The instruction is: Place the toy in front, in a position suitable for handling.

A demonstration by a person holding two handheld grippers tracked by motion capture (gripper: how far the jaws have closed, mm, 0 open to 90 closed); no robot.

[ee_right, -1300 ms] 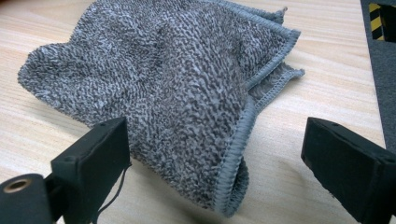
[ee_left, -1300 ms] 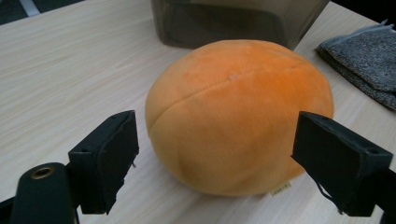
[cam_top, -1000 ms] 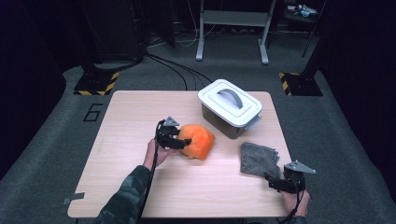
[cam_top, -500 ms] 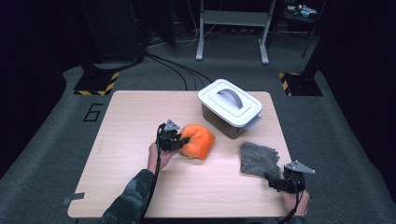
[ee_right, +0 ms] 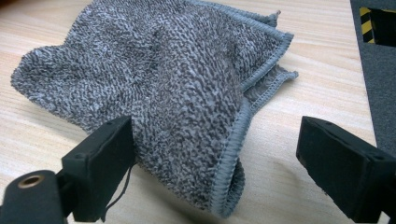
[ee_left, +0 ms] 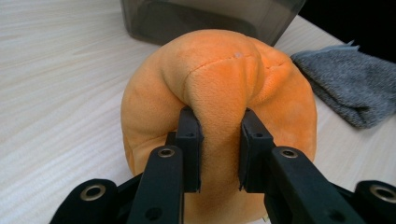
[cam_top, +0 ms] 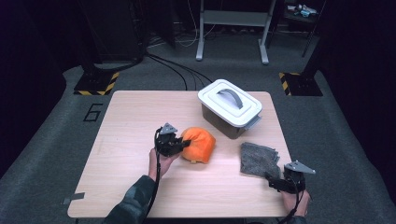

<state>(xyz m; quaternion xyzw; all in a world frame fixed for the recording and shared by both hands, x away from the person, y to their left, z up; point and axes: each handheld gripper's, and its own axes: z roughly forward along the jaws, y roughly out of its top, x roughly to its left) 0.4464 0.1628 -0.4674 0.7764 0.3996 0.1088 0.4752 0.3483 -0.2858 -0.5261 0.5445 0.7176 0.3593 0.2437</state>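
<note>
Plush pinched in left claw, towel between right claw's jaws

Plush [ee_left: 219, 116], orange and rounded, sits mid-desk just in front of the left claw [cam_top: 180, 143]. In the left gripper view a raised fold of its fabric stands between the two black jaws, whose pads press into it from both sides. The jaws have just been closing, and now they pinch that fold, set narrow. The rest of the plush bulges out around and beyond the jaws and rests on the desk [cam_top: 130, 121].

Behind the plush, toward the far right of the desk, stands a grey box [cam_top: 229, 109] with a white lid and handle. It is near the plush but apart from it.

The right claw [cam_top: 280, 183] is at the desk's near right corner, jaws spread wide. A grey towel [ee_right: 159, 88] lies crumpled flat on the desk. Its near hemmed corner reaches between the jaws. One jaw is right beside the cloth, the other stands well clear. Nothing is gripped there.
</note>
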